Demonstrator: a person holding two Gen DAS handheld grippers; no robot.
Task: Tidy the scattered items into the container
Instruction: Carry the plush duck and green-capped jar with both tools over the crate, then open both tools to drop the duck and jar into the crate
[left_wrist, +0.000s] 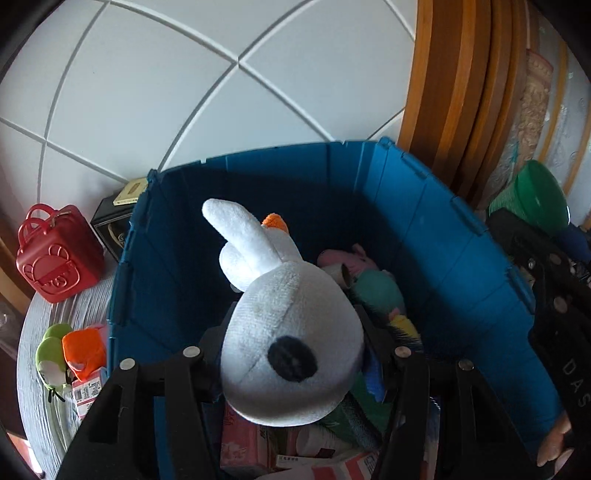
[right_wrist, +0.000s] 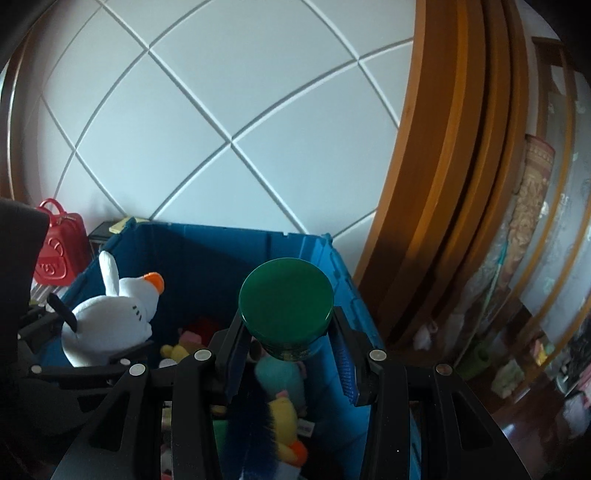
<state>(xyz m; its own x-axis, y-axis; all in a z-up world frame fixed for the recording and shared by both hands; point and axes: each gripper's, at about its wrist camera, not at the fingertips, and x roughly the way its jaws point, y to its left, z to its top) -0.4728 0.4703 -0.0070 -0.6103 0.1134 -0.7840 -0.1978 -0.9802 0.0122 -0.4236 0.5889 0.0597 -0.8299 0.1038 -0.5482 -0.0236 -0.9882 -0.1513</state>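
Left gripper (left_wrist: 295, 354), bottom centre of the left wrist view, is clamped on a white plush toy (left_wrist: 291, 339) with long ears and an orange tuft; the toy hangs over the open blue container (left_wrist: 436, 229). Right gripper (right_wrist: 286, 328), centre of the right wrist view, is closed on a green-lidded jar (right_wrist: 286, 295), fingers pinching its sides just under the lid, also above the bin's interior near its right wall. In the left wrist view the same jar shows at the right edge.

Step in hand, as I read it: carry done, both items poised over the bin for the drop. Bin already holds soft toys, a pink plush (left_wrist: 351, 260), a teal one (left_wrist: 376, 290), a yellow one (right_wrist: 282, 417).

Next move likely calls for letting go of both, lowering the jar first since it's hard and could bounce. Still outside, lower left of the left wrist view: red bag (left_wrist: 55, 254), orange and green toys (left_wrist: 79, 350).
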